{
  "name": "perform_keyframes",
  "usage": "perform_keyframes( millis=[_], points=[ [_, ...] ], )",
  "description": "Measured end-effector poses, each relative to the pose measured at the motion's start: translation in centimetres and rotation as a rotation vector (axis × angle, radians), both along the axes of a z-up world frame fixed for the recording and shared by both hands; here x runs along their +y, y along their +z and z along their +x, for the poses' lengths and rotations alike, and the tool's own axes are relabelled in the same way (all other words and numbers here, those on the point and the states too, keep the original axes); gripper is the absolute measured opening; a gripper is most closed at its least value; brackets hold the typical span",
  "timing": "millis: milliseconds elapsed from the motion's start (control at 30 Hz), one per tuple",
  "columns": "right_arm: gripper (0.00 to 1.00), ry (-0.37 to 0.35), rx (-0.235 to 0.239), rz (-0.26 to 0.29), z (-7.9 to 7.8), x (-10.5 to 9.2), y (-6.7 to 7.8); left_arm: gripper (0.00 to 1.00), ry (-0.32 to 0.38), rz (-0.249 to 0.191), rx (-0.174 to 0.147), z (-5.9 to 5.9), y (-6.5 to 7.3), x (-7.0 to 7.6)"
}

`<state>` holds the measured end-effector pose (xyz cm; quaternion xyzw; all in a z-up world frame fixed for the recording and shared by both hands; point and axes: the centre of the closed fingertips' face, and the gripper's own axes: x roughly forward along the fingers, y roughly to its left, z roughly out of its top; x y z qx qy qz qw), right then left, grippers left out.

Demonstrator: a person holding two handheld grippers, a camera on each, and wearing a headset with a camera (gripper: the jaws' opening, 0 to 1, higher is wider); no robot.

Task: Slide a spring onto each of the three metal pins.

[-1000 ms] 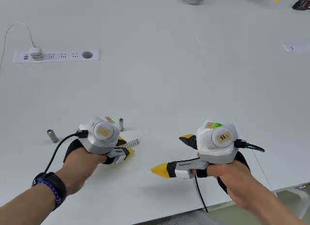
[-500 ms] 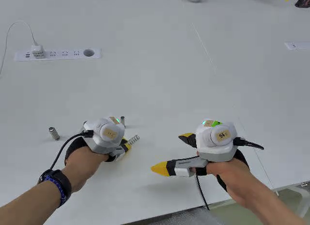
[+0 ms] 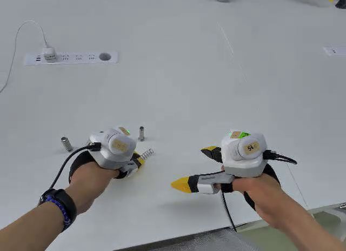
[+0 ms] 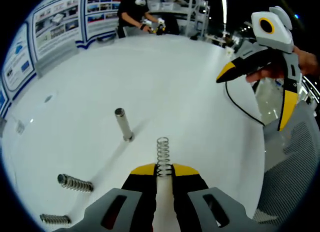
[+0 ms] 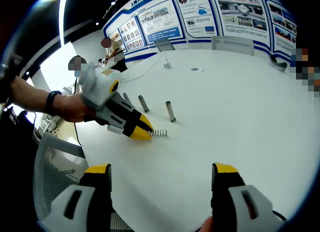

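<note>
Jaws of your left tool (image 4: 159, 168) clamp a small coiled steel spring (image 4: 162, 149) near the upright metal pin (image 4: 122, 125); your right tool (image 5: 160, 168) gapes open.

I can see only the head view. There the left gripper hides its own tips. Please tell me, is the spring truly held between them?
Observer: Yes. In the left gripper view the left gripper is shut on one end of the spring.
Operator: Is the pin beside it bare?
Observer: Yes. The pin stands upright with no coil on it, apart from the spring's free end.
Operator: I count one coil further left.
Observer: A second coil is there too, between it and the pin.
</note>
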<state>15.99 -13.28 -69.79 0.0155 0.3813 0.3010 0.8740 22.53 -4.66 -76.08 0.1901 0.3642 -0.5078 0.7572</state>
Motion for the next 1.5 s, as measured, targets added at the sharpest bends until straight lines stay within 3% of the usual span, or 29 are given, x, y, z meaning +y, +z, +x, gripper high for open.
perform_keyframes(
  millis=[367,667,933,1133,1500],
  points=[
    [0.83,0.008,-0.003,0.003,0.4,0.5,0.3,0.1,0.03,0.008,0.034,-1.2,0.4,2.2],
    [0.82,0.006,0.003,0.029,0.8,1.2,0.2,0.1,0.019,0.007,0.02,-2.3,1.0,4.0],
    [0.8,0.019,0.019,0.054,0.6,2.2,0.1,0.1,0.043,0.001,0.029,-3.1,1.5,5.8],
    [0.79,0.035,0.03,0.077,0.6,3.2,0.0,0.1,0.037,-0.007,0.017,-3.5,2.5,6.4],
    [0.77,0.054,0.031,0.101,1.0,4.3,0.4,0.1,0.031,-0.023,-0.016,-3.3,4.5,7.2]
  ],
)
